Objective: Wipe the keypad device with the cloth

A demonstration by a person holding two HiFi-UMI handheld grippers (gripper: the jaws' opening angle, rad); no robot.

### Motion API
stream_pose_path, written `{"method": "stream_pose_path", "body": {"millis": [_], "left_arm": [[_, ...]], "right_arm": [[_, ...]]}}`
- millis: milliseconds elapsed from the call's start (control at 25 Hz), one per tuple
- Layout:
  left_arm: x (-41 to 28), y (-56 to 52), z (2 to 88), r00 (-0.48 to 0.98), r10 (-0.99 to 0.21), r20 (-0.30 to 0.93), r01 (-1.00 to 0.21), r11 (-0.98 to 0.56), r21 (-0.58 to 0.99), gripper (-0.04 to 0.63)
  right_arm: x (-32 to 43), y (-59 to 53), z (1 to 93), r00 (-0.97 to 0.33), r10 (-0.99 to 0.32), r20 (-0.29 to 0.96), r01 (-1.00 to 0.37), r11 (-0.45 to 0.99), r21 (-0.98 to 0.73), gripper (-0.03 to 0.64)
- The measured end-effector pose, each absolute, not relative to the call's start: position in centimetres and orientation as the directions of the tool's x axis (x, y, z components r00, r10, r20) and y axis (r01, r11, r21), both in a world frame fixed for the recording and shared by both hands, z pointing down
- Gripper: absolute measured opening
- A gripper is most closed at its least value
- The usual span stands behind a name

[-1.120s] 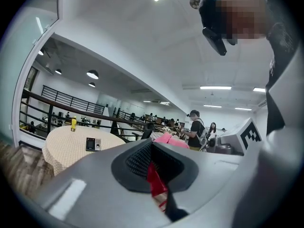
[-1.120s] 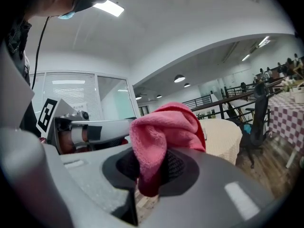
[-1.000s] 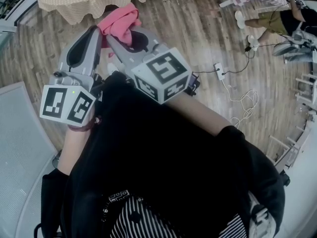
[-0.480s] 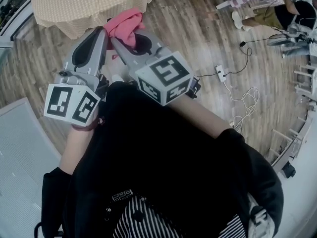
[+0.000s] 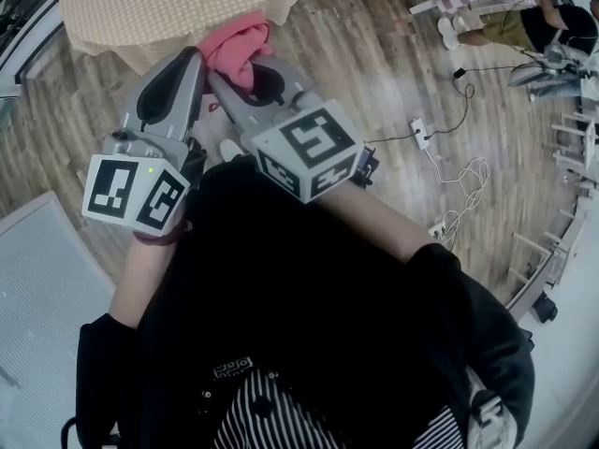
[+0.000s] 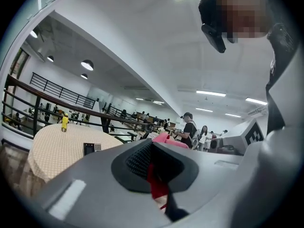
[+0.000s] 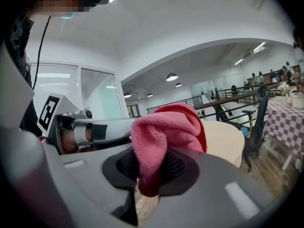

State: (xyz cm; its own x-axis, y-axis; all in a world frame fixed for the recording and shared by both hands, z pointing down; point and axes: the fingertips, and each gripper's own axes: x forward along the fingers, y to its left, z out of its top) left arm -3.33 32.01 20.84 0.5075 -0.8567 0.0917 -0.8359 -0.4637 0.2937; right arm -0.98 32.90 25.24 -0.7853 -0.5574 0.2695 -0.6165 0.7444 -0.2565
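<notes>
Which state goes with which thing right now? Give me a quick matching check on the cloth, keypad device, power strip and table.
Things:
1. cloth
2. keypad device
3. power strip
4. table

States:
a. lying on the wood floor
b. draped in a beige checked cover
c. resting on the table top
d. clamped in the right gripper

Pairs: 1-d, 2-c, 3-a, 4-b
</notes>
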Motion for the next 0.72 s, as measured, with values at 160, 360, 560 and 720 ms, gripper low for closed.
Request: {"method": "stream_pose_path", "body": {"millis": [160, 360, 560, 720], "left_arm": [[-5.6, 31.9, 21.8, 0.499, -0.862, 0.090, -0.837, -0.453, 0.307, -0.006], [-6.9, 32.2, 22.0, 0.487, -0.869, 0.084, -0.842, -0.443, 0.308, -0.006], [-8.6, 31.3, 22.5, 0.457, -0.884, 0.096, -0.858, -0.410, 0.308, -0.006], [-10.0, 29.8, 22.7, 0.424, -0.901, 0.098, -0.875, -0.379, 0.300, -0.006]], "right_arm": [[-3.4, 33.0, 26.1, -0.791, -0.543, 0.282, -0.607, 0.752, -0.257, 0.075], [-4.8, 32.9, 26.3, -0.800, -0.527, 0.288, -0.594, 0.763, -0.253, 0.075], [-6.6, 31.9, 26.8, -0.822, -0.490, 0.290, -0.561, 0.785, -0.264, 0.075], [-8.0, 30.2, 27.0, -0.846, -0.453, 0.282, -0.522, 0.810, -0.267, 0.075]]}}
